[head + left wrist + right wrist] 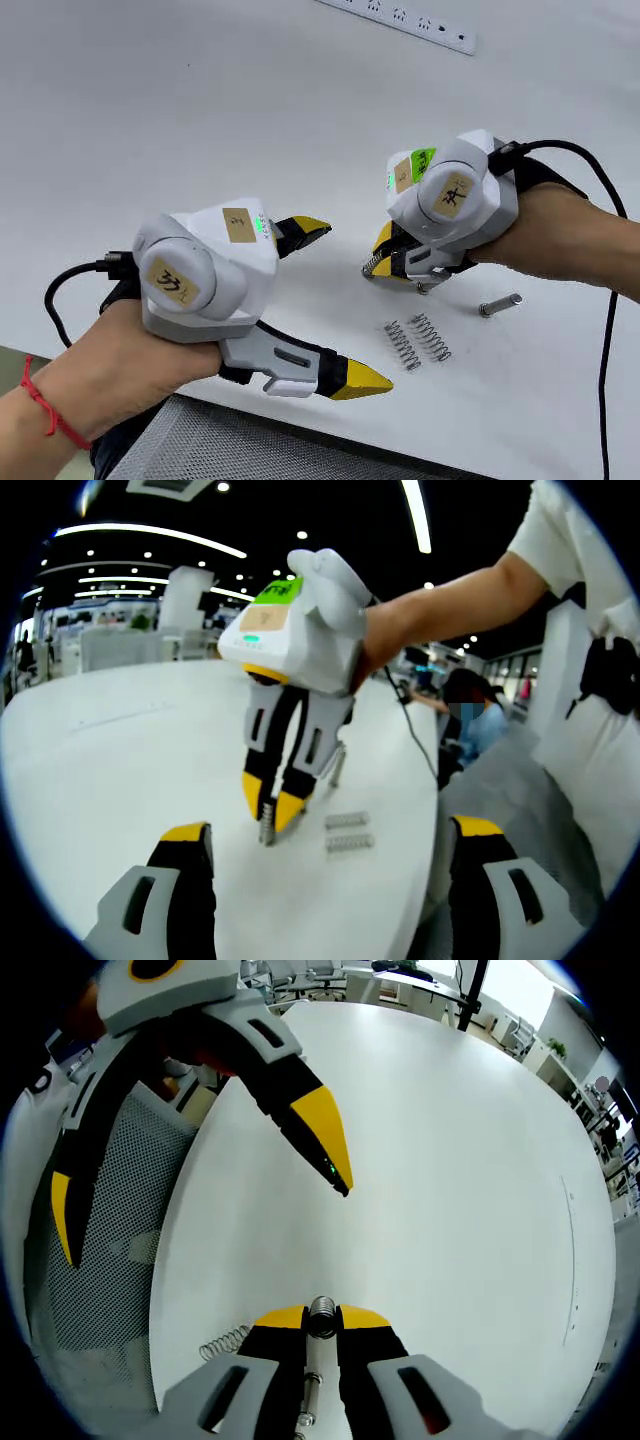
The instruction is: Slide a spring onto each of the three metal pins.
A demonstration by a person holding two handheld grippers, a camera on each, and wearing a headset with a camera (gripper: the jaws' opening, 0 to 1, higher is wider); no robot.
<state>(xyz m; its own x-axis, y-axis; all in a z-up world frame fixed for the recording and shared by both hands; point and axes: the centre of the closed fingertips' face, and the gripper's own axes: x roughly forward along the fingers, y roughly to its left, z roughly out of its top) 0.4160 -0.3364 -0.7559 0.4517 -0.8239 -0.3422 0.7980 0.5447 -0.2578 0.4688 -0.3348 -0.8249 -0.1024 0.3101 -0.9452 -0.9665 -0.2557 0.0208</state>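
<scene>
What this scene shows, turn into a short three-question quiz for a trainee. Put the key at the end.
1. True or false: the left gripper is shut.
2. How many loose springs lie on the table?
3. The right gripper is shut on: A) a spring; B) a cable; C) nothing.

Key: 1 false, its jaws stand wide apart; 2 two, side by side; 3 A.

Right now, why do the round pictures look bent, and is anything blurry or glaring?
Head view: soft, even light, with faint shadows under the two loose springs. Left gripper view: the fisheye lens bends the table edge, and the ceiling lights glare as streaks. Right gripper view: same bending, even light on the pinched spring.
</scene>
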